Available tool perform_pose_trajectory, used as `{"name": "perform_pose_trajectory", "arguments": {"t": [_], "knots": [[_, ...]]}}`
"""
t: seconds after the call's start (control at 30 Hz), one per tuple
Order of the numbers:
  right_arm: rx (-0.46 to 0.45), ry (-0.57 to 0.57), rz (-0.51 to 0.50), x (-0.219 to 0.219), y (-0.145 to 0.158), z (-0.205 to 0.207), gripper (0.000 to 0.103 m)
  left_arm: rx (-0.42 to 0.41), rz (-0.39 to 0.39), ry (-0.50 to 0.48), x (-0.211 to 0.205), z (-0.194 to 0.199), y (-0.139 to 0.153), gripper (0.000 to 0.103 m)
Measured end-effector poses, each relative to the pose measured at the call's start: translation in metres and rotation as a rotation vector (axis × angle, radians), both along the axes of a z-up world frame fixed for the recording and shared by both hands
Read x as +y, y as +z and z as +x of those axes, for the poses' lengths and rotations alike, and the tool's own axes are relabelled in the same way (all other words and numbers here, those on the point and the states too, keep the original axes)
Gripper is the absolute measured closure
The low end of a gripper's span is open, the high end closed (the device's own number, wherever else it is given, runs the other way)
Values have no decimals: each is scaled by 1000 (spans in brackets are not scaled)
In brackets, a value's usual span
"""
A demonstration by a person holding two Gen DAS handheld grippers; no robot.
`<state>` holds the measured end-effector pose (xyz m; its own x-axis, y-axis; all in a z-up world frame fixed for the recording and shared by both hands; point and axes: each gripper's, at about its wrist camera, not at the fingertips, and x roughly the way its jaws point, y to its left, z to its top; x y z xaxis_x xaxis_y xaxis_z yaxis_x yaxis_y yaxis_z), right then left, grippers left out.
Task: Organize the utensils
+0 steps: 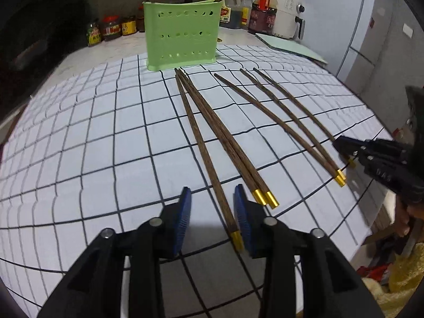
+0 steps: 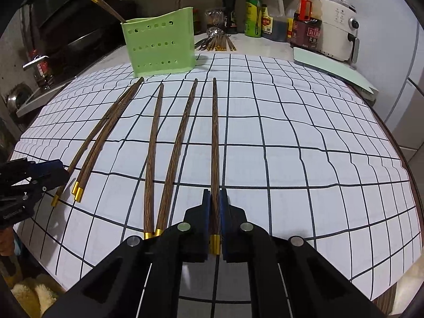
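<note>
Right wrist: right gripper (image 2: 214,198) clamps one chopstick (image 2: 215,132). Left gripper (image 1: 212,198) gapes beside another. Holder (image 2: 159,47) has few; six remain out.

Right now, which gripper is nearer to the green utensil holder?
Neither clearly. The left gripper and the right gripper both sit at the chopsticks' gold ends, far from the green utensil holder.

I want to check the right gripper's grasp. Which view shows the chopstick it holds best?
The right wrist view: the right gripper is shut on the rightmost chopstick, seen full length. The left wrist view shows the same chopstick farther off, its gold end hidden behind the gripper.
</note>
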<state>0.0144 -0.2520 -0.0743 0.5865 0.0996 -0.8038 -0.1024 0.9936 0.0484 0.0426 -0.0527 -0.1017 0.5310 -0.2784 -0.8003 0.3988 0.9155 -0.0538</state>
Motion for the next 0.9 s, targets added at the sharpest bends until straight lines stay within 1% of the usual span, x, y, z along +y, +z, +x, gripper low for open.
{"name": "perform_pose_trajectory", "arguments": {"t": [0.03,0.07,0.1,0.17,0.23,0.33,0.4,0.43,0.47,0.5,0.53,0.57,0.63,0.77,0.9], "knots": [[-4,3,-3,1,0,0,96,-12,28,13,0,1,0,90],[-6,7,-4,1,0,1,96,-20,49,27,2,2,0,95],[-7,11,-4,1,0,2,96,-28,74,50,5,6,0,95],[-11,18,-9,2,0,5,96,-37,96,84,16,14,-1,96],[-11,21,-11,1,0,6,95,-35,97,96,26,20,0,96],[-13,30,-3,0,-1,6,94,-12,46,95,38,23,3,96],[-21,41,6,-2,-1,1,91,-9,18,81,43,20,3,96],[-26,50,9,-4,-1,-2,86,-15,13,69,44,16,2,95],[-30,57,12,-5,-2,-6,77,-22,14,60,45,13,2,94],[-34,64,15,-6,-2,-9,73,-31,15,49,45,8,2,93],[-41,74,14,-6,-2,-14,68,-35,14,41,45,5,2,88],[-51,82,7,-6,-2,-19,67,-40,9,32,46,1,2,81],[-63,89,4,-4,-2,-28,67,-47,3,17,44,-7,1,73],[-80,70,1,-2,-2,-32,67,-83,29,-1,41,-19,-2,72],[-82,57,6,1,-2,-27,68,-98,39,-4,39,-23,-2,72]]}}
